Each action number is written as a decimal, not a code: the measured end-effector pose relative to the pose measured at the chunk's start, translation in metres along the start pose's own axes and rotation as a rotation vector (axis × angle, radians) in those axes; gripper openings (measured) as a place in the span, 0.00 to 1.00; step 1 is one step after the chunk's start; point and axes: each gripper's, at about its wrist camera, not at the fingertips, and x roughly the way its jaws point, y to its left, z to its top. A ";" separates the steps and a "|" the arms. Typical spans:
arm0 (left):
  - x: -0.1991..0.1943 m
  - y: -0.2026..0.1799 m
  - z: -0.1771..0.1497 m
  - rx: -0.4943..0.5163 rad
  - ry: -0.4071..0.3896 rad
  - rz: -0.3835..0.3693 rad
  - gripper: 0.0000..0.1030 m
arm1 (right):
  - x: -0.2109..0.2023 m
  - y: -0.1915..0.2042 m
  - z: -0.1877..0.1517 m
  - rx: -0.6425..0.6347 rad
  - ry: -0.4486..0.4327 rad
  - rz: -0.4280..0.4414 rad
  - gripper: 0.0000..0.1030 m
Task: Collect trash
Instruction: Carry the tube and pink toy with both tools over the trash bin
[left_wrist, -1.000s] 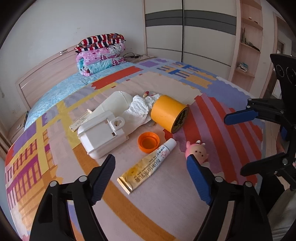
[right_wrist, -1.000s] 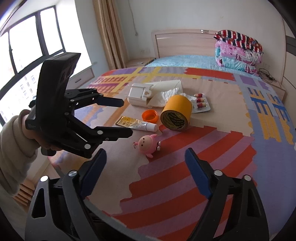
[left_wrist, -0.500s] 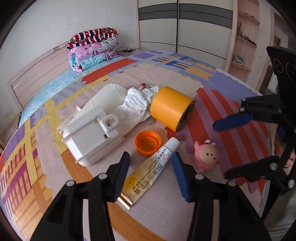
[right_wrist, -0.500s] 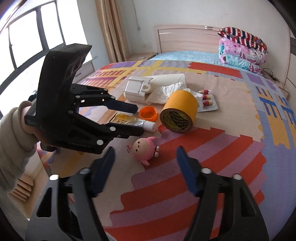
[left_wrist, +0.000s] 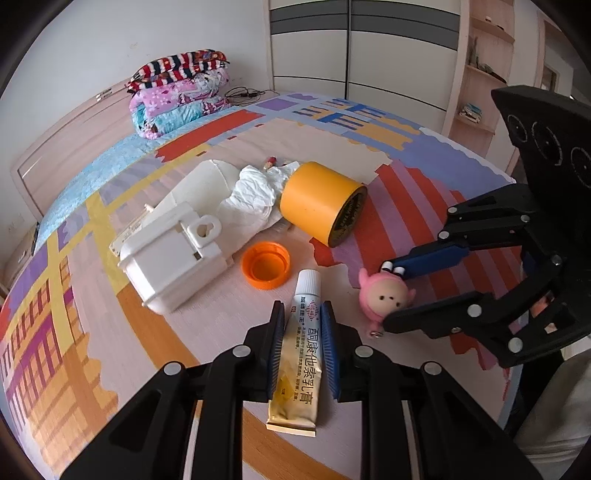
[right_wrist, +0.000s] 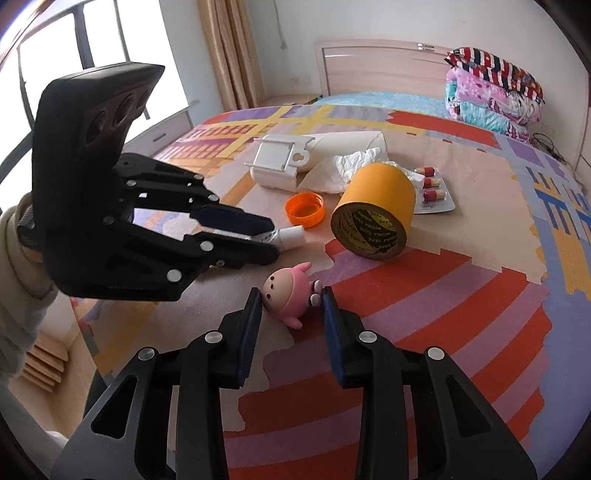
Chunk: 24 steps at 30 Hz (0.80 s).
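Bright daylight is admitted through the window (right_wrist: 48, 70); soft shadows are cast, edges are fisheye-bent, corners are vignetted black.

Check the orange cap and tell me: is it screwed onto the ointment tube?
No: the orange cap lies open side up on the bed, apart from the ointment tube, whose white nozzle is bare.

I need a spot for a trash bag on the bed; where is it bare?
Bare bedspread lies on the red-striped stretch on the near side of the yellow tape roll and right of the pink toy figure. It is crowded around the white plastic box, crumpled tissue, orange bottle cap and cream tube.
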 end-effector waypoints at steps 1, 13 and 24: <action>-0.001 0.000 -0.001 -0.005 -0.002 0.003 0.19 | 0.000 0.000 0.000 -0.001 0.000 -0.003 0.30; -0.047 -0.017 -0.008 -0.038 -0.074 0.034 0.19 | -0.025 0.006 -0.007 0.031 -0.035 -0.010 0.30; -0.089 -0.058 -0.027 -0.068 -0.128 0.048 0.19 | -0.068 0.023 -0.025 0.041 -0.082 -0.012 0.30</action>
